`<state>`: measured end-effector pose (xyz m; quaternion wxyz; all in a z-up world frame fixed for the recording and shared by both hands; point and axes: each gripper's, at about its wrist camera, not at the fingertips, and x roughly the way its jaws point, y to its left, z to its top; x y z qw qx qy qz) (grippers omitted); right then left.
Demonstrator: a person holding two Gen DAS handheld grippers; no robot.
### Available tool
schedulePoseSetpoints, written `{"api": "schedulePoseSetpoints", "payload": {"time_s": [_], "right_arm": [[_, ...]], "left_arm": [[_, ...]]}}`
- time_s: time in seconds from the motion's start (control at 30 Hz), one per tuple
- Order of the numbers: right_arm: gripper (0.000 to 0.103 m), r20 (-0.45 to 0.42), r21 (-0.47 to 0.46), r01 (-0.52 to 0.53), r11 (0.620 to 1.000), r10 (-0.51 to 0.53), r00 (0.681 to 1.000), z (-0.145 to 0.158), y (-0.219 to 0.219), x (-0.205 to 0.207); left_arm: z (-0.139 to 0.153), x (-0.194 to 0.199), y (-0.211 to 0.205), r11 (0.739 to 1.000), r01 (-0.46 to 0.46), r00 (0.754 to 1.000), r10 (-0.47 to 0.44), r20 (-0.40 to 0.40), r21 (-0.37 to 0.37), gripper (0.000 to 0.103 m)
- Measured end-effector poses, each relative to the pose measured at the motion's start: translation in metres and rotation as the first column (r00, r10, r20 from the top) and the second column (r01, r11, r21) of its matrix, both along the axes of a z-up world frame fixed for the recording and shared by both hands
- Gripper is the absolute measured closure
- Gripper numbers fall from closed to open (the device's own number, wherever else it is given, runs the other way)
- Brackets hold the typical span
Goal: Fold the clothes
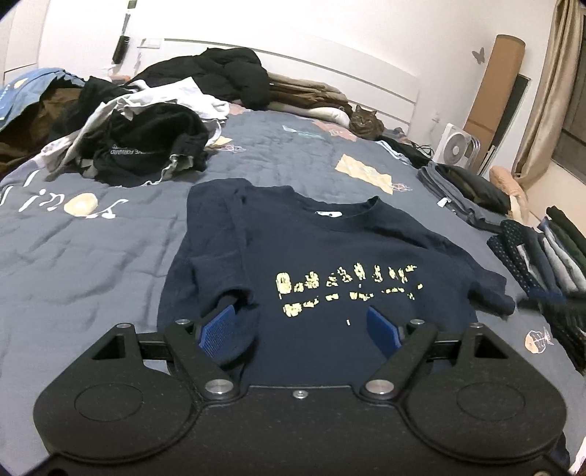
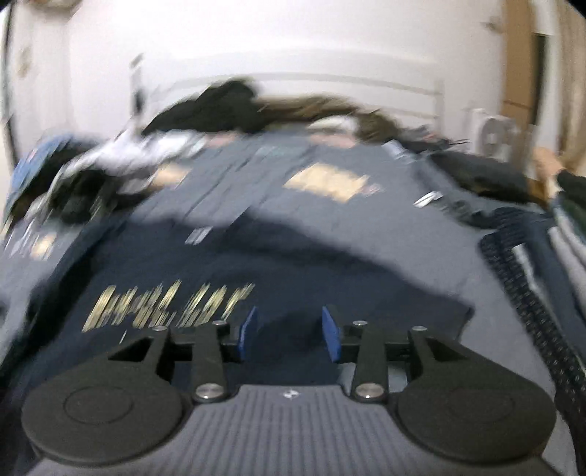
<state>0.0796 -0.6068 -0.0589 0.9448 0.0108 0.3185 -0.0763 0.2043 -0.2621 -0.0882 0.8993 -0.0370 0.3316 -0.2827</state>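
Lying flat on the bed [image 1: 110, 256], your navy T-shirt [image 1: 329, 249] sits at twelve o'clock from both tools. Left tool [image 1: 304, 331]: spread wide, empty. Right tool [image 2: 291, 333]: partly parted, gripping nothing.

White walls [image 1: 329, 29], white headboard [image 1: 384, 78], beige curtain [image 1: 549, 91], white fan [image 1: 457, 148]

L gripper [image 1: 304, 329] wide apart, R gripper [image 2: 290, 335] part-open.
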Motion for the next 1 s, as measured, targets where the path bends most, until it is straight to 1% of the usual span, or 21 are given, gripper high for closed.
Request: {"api": "schedulePoseSetpoints", "payload": {"time_s": [0.13,0.2,0.27,0.33,0.43,0.5,0.6,0.7,0.77,0.83,1.0], "right_arm": [[0.064,-0.119,-0.059,-0.061,0.996,0.053,0.991,-0.008,0.006,-0.039],[0.064,-0.2,-0.078,-0.077,0.994,0.06,0.978,-0.014,0.002,-0.06],[0.064,-0.252,-0.082,-0.07,0.994,0.047,0.966,-0.021,-0.003,-0.078],[0.064,-0.288,-0.043,-0.045,0.998,0.03,0.957,-0.029,-0.011,-0.087],[0.064,-0.318,0.026,-0.022,0.999,0.03,0.948,-0.038,-0.015,-0.098],[0.064,-0.338,0.053,-0.033,0.998,0.049,0.94,-0.044,-0.008,-0.102],[0.065,-0.371,0.062,-0.067,0.996,0.085,0.925,-0.054,0.002,-0.107],[0.077,-0.399,0.085,-0.038,0.996,0.069,0.914,-0.066,0.002,-0.109],[0.097,-0.393,0.118,-0.005,0.993,0.051,0.918,-0.063,-0.003,-0.115],[0.101,-0.37,0.14,0.017,0.99,0.036,0.928,-0.054,-0.008,-0.125],[0.102,-0.317,0.176,0.071,0.982,-0.012,0.948,-0.033,-0.019,-0.147]], "left_arm": [[-0.001,-0.003,-0.003,1.0,0.028,1.0,-0.028,0.001,0.004,0.025],[-0.001,-0.006,-0.008,0.999,0.047,0.999,-0.047,-0.001,0.002,0.025],[-0.002,-0.011,-0.014,0.998,0.07,0.998,-0.07,0.001,0.007,0.025],[-0.003,-0.017,-0.02,0.996,0.093,0.996,-0.093,0.007,0.015,0.025],[-0.002,-0.023,-0.026,0.994,0.108,0.994,-0.109,0.009,0.016,0.025],[-0.002,-0.026,-0.03,0.993,0.115,0.993,-0.115,0.009,0.014,0.025],[-0.001,-0.029,-0.035,0.993,0.122,0.993,-0.122,0.008,0.006,0.025],[0.0,-0.03,-0.039,0.992,0.125,0.992,-0.125,0.01,0.001,0.025],[0.001,-0.031,-0.041,0.992,0.126,0.992,-0.126,0.013,0.001,0.025],[0.002,-0.031,-0.042,0.992,0.125,0.992,-0.125,0.015,-0.003,0.025],[0.004,-0.031,-0.042,0.993,0.118,0.993,-0.118,0.015,-0.01,0.025]]}}
